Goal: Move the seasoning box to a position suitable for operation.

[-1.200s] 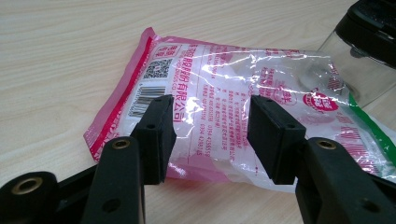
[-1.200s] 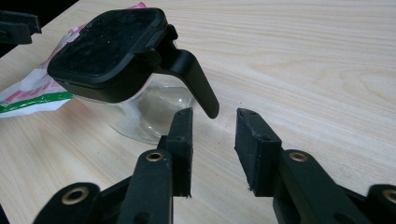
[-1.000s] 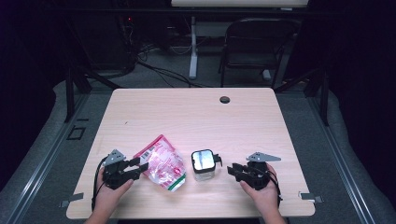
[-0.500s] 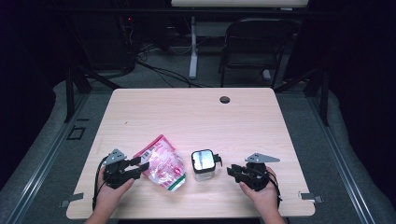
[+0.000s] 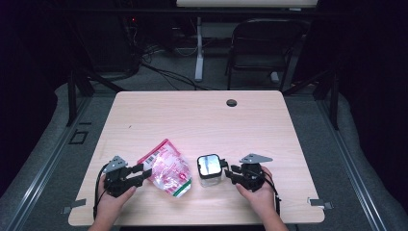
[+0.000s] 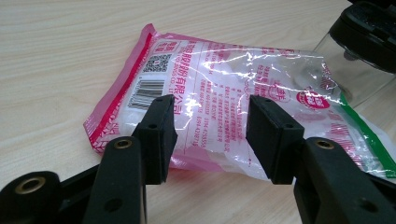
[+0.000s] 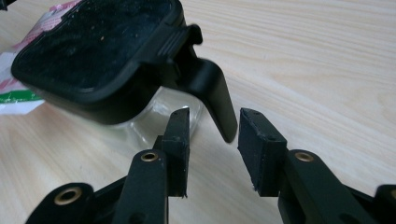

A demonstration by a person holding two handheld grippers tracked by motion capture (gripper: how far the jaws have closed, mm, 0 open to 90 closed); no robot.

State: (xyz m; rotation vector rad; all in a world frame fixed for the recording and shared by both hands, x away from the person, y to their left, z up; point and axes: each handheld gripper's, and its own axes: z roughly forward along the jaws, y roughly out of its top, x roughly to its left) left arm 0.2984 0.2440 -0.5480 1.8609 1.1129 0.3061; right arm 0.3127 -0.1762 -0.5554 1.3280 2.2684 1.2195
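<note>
The jar, clear with a black lid, stands upright near the front edge of the bench, between the two claws. A black latch tab hangs from the lid on the side facing the right claw. The bag, pink and clear with printed text and a barcode, lies flat just left of the jar; in the left gripper view its far corner reaches the jar's wall, though contact cannot be confirmed.

The right claw is released: its jaws have just been opening. The tip of the latch tab sits in the gap between them, and neither pad presses on it.

The left claw is also released. Its jaws stand apart at the near edge of the bag, with no pad pressing on the film.

A hand holds the left claw at the bench's front left; the other hand holds the right claw at front right. A dark grommet sits near the far edge.
</note>
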